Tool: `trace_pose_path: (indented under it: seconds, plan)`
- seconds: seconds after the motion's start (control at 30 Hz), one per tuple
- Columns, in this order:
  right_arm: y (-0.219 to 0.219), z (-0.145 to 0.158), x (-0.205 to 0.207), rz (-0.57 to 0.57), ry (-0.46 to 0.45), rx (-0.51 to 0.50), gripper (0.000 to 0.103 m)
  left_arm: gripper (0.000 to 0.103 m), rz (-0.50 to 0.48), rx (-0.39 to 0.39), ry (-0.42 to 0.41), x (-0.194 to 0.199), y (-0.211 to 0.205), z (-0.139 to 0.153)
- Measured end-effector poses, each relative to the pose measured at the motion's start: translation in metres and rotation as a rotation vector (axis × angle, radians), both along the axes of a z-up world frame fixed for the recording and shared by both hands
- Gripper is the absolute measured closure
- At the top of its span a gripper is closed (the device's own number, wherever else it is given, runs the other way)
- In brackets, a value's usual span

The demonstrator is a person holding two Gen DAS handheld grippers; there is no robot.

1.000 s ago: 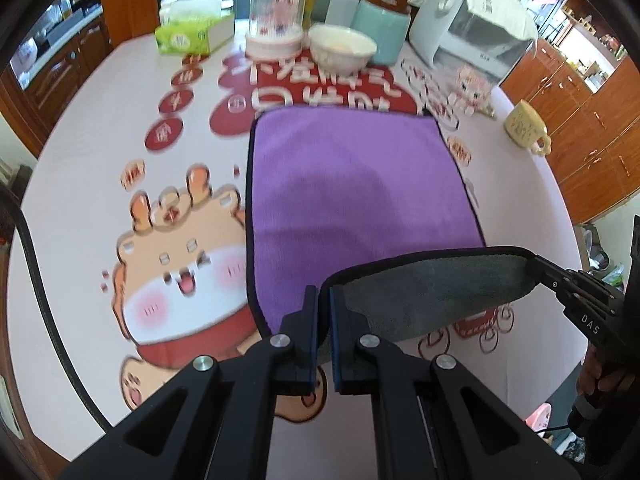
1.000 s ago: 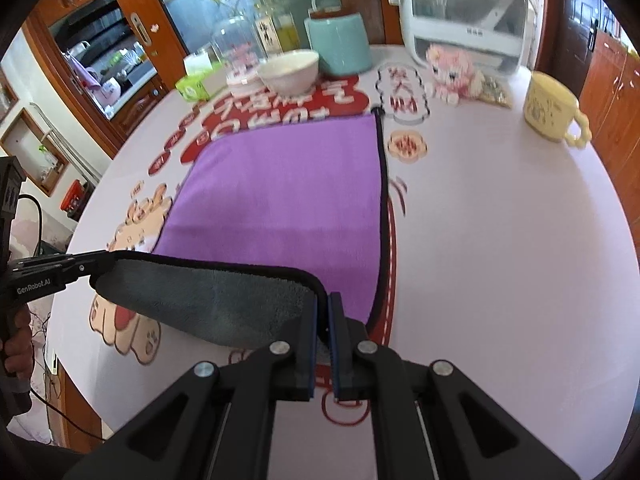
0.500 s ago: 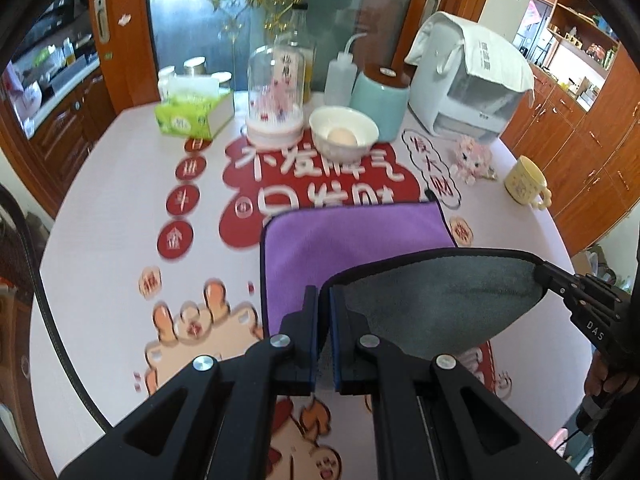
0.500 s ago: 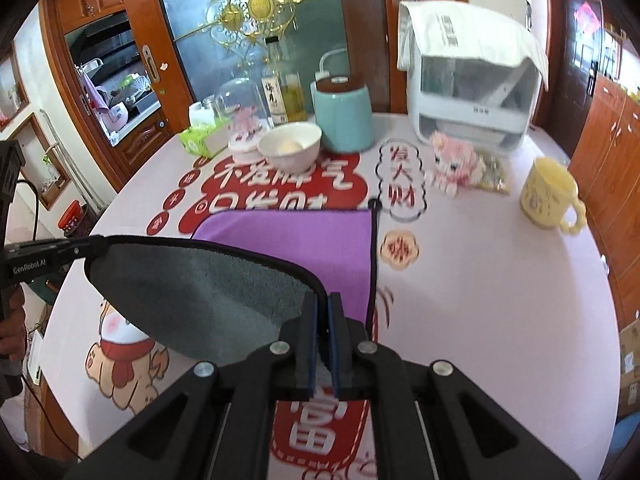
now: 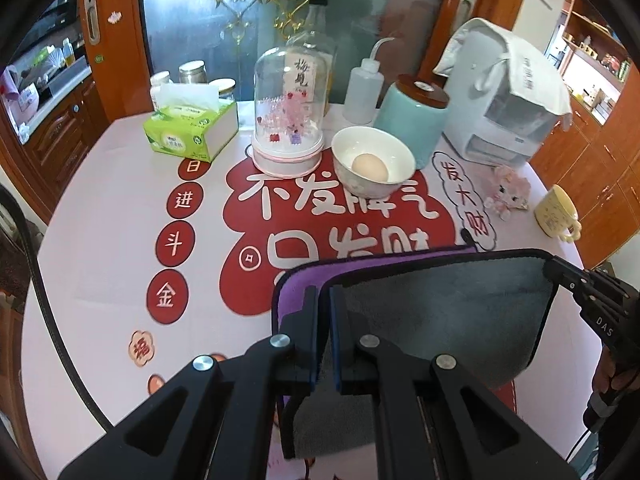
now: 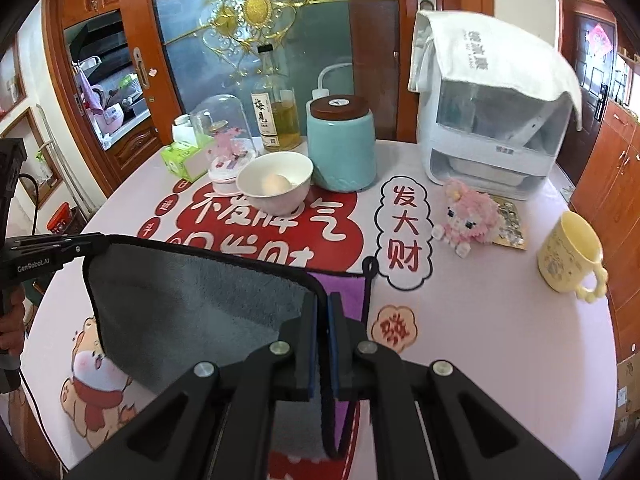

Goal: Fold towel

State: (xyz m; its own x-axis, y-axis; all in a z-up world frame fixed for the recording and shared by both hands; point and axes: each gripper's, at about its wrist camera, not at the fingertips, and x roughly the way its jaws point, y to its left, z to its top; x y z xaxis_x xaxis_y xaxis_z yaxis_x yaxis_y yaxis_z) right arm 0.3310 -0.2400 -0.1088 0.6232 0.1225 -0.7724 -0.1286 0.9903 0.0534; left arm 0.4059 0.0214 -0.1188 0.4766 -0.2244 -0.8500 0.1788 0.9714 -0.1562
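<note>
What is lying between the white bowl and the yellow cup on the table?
In the right wrist view, a pink plush doll sits between the white bowl and the yellow cup.

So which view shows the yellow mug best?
The right wrist view: the mug is large, whole, with its handle clear. The left wrist view shows it small, near the right edge.

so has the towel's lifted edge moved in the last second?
Yes. The towel, pinched by left gripper and right gripper, has been carried forward toward the bowl, leaving only a purple sliver uncovered.
</note>
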Motion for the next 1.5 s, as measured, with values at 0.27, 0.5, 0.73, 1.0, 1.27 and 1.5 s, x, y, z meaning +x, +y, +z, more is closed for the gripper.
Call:
trace_pose_path:
  seconds: [0.27,0.5,0.73,1.0,1.27,1.5]
  plan:
    - [-0.009,-0.042,0.046,-0.011,0.071,0.002,0.098,0.099,0.019,-0.020,0.058,0.038,-0.001,-0.040]
    - [-0.012,-0.078,0.064,-0.023,0.120,0.010,0.098,0.099,0.032,0.006,0.109,0.055,-0.006,-0.067]
    - [-0.015,-0.097,0.071,-0.054,0.150,0.020,0.096,0.098,0.039,0.046,0.132,0.061,-0.011,-0.079]
    - [-0.022,-0.100,0.071,-0.114,0.177,0.004,0.055,0.064,0.074,0.114,0.117,0.056,-0.012,-0.072]
    - [-0.028,-0.078,0.057,-0.151,0.163,0.039,0.055,0.042,0.075,0.125,0.082,0.022,-0.009,-0.039]
    - [-0.017,-0.051,0.022,-0.145,0.152,0.068,0.046,0.027,0.078,0.075,0.083,-0.031,-0.003,-0.011]
